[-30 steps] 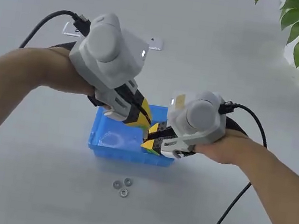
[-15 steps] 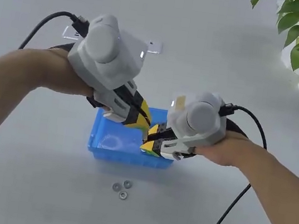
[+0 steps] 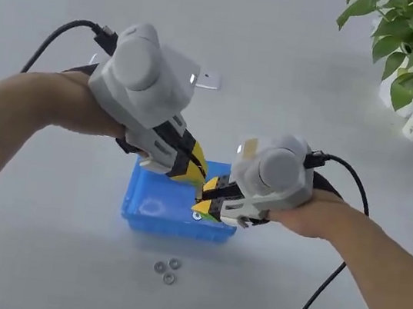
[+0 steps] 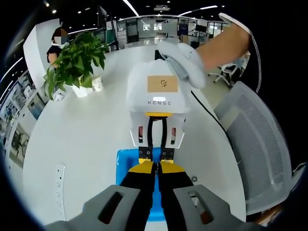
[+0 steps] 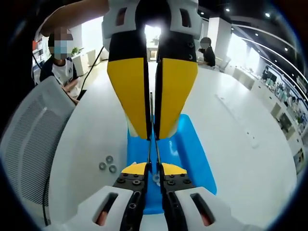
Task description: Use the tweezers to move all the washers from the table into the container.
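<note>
**A:** Jaws first.

**B:** Left gripper (image 3: pixel 197 173): drawn in to a hairline slit, with the tweezers (image 5: pixel 152 154) clamped in it and running out toward the right gripper (image 5: pixel 154 169). The right jaws make a narrow slit around the tweezers' far end. Pressing it or merely flanking it, can't tell.

**A:** Where over the work?

**B:** Head view: both sets of tips meet above the blue container (image 3: pixel 172 226), near its 3 o'clock side. The left gripper comes in from 10 o'clock, the right from 3.

**A:** Washers?

**B:** Three washers (image 3: pixel 169 277), clustered on the table (image 3: pixel 310 139) at the container's 6 o'clock, near its front wall but apart from it. Whether any lie inside, can't tell.

**A:** Anything else about?

**B:** One potted plant (image 3: pixel 409 45) at 1 o'clock, well apart from the work.
</note>
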A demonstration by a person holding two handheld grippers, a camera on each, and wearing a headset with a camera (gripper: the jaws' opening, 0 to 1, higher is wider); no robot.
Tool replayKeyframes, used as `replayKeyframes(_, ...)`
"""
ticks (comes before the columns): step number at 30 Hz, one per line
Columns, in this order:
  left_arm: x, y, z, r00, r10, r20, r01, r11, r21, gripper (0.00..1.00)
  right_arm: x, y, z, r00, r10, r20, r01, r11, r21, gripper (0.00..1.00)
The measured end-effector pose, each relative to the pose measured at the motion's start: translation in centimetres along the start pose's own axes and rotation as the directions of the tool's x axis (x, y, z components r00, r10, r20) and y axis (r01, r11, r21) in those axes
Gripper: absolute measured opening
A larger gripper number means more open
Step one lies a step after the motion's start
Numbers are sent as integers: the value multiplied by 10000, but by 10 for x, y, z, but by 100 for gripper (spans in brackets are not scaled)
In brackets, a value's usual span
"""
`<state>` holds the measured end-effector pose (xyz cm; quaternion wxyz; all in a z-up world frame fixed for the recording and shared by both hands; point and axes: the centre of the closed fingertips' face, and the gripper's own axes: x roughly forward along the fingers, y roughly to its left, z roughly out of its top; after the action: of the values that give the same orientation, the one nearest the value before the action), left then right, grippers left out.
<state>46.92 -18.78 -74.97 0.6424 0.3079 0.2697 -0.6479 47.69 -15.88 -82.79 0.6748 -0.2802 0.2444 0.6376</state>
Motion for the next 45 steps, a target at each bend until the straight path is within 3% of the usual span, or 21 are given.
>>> replayKeyframes(9, -11, -7, 12, 9998, 195, 18, -195, 9997, 139, 6, -11, 5, 12, 9995, -240, 185, 243, 9996, -164, 11)
replayKeyframes(25, -20, -25, 19, 9997, 219, -62, -217, 9991, 364, 6, -19, 21, 21, 9989, -434, 161, 438, 9985, -315, 12)
replayKeyframes(45, -9, -64, 4, 9996, -176, -226, 177, 9998, 46, 6, -7, 64, 10, 10000, 20, 53, -19, 9998, -175, 12)
